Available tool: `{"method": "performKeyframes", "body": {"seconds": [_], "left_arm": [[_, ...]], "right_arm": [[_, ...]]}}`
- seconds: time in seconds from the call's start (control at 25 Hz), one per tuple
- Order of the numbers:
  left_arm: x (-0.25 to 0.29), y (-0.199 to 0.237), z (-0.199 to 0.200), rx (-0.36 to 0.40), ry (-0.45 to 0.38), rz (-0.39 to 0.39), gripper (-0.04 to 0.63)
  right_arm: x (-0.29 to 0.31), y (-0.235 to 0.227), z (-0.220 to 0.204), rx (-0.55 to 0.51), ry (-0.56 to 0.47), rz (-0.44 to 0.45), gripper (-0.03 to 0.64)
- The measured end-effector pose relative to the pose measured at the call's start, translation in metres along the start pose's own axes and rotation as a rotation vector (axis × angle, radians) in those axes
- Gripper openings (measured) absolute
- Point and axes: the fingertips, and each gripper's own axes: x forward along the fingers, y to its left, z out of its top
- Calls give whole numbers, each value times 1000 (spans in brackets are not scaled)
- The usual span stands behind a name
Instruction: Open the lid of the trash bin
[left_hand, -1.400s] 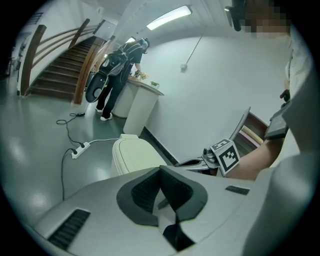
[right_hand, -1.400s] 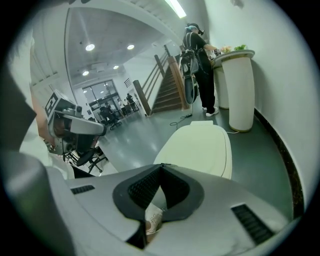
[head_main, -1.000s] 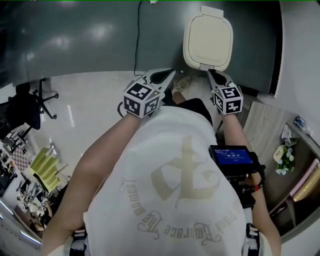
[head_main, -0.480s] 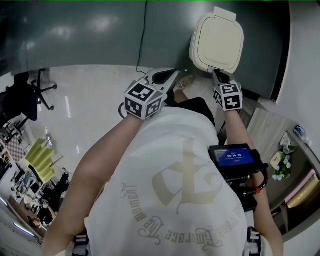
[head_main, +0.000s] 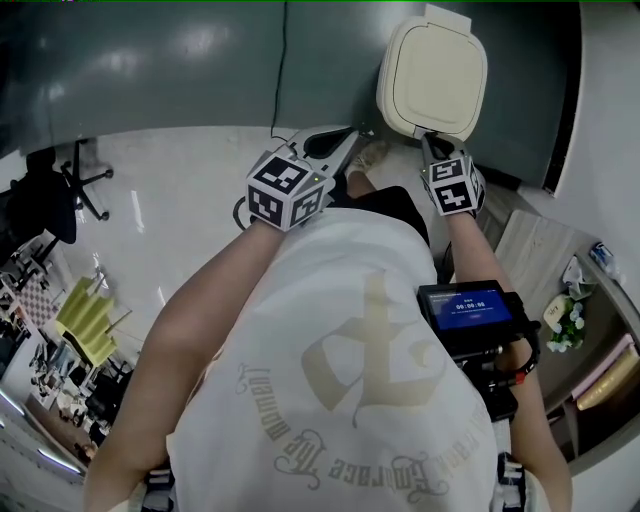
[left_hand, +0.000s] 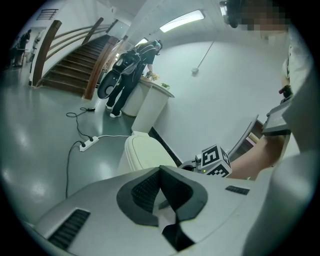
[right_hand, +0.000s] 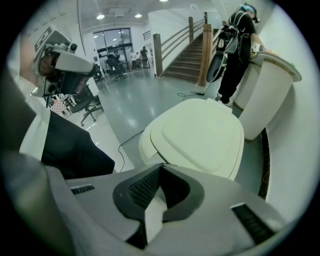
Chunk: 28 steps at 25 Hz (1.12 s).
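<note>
Head view: trash bin lid (head_main: 432, 72) closed, right gripper (head_main: 432, 143) near its rim.

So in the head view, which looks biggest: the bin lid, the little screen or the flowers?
1. Bin lid
2. Screen, though it sits nearer the camera, so that is unsure
3. Flowers

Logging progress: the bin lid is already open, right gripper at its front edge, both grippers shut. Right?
No: the lid lies closed, as the right gripper view shows. The right gripper is at its front edge; it and the left gripper are shut.
</note>
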Motion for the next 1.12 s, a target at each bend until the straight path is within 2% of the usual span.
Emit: {"method": "performKeyframes", "body": {"seconds": [0.44, 0.68, 0.88, 1.12], "left_arm": [[7, -11, -2, 31, 33, -40, 14], [5, -13, -3, 31, 28, -28, 14], [2, -15, -4, 28, 21, -19, 14], [2, -15, 0, 30, 13, -15, 14]], "right_arm": [[1, 3, 3, -74, -8, -28, 8], [0, 4, 3, -65, -67, -55, 8], [-1, 6, 4, -140, -70, -101, 8], [1, 6, 8, -132, -78, -83, 8]]}}
